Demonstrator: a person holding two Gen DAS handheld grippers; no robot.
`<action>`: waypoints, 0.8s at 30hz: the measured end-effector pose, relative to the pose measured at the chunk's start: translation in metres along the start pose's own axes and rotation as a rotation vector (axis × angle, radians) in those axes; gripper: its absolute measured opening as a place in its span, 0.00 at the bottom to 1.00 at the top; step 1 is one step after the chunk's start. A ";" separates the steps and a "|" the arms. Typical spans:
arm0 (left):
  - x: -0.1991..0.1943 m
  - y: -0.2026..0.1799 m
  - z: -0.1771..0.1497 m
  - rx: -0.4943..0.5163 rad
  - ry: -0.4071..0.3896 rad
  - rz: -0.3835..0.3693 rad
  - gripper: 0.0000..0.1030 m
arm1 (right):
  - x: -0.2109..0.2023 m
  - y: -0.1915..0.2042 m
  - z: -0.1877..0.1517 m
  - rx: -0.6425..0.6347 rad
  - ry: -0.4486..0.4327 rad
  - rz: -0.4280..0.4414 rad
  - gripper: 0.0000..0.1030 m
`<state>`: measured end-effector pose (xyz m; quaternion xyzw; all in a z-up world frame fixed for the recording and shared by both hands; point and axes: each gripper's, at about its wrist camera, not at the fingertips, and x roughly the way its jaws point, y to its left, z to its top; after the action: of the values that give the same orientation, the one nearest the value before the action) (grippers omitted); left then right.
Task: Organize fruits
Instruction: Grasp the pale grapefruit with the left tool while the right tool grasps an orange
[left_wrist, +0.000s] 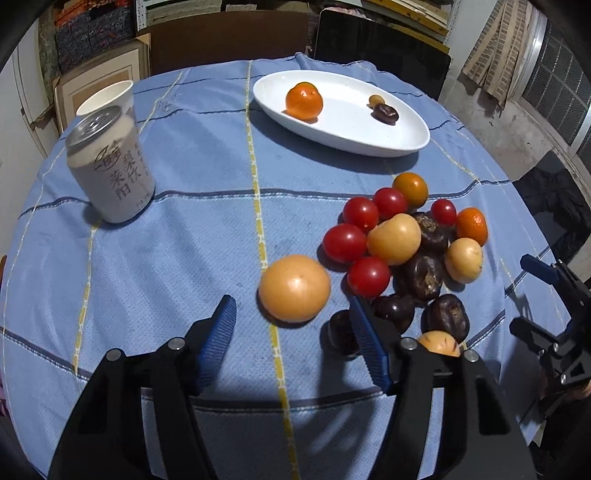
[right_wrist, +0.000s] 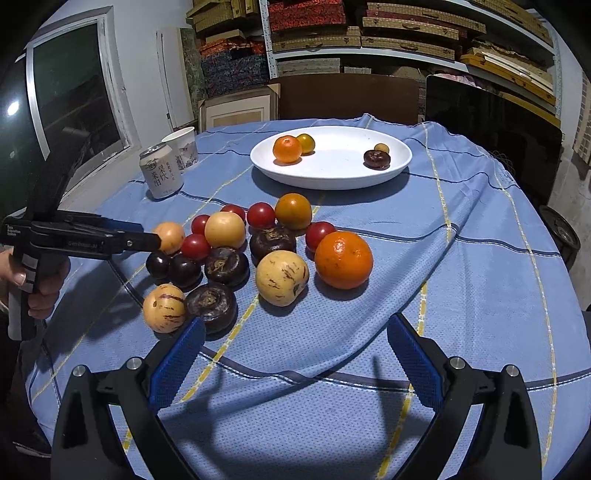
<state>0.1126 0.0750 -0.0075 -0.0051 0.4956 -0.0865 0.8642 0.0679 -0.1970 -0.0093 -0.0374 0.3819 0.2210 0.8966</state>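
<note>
With both sets of blue pads spread apart and gripping nothing, my left hand-held gripper (left_wrist: 291, 332) hangs just short of a pale yellow-orange fruit (left_wrist: 294, 288), while my right hand-held gripper (right_wrist: 295, 354) sits low over the blue cloth of the tabletop (right_wrist: 461, 266), near the fruit pile (right_wrist: 236, 254). White plate (right_wrist: 332, 177) at the far side holds an orange (right_wrist: 287, 148), a smaller yellow fruit, a dark one & a tiny pale one; can (left_wrist: 109, 166) & paper cup (left_wrist: 110, 98) stand to the left.
</note>
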 end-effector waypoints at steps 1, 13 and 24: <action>0.003 0.000 0.003 0.000 0.000 0.006 0.61 | -0.001 0.001 0.000 -0.001 -0.002 0.000 0.97; 0.021 0.006 0.015 -0.056 0.039 -0.040 0.46 | -0.009 0.001 0.000 -0.003 -0.006 -0.007 0.97; -0.013 0.035 -0.015 -0.110 0.038 -0.009 0.41 | -0.005 0.006 0.001 -0.012 0.000 0.006 0.97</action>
<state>0.0982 0.1124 -0.0076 -0.0532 0.5158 -0.0629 0.8527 0.0626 -0.1930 -0.0046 -0.0416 0.3807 0.2259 0.8957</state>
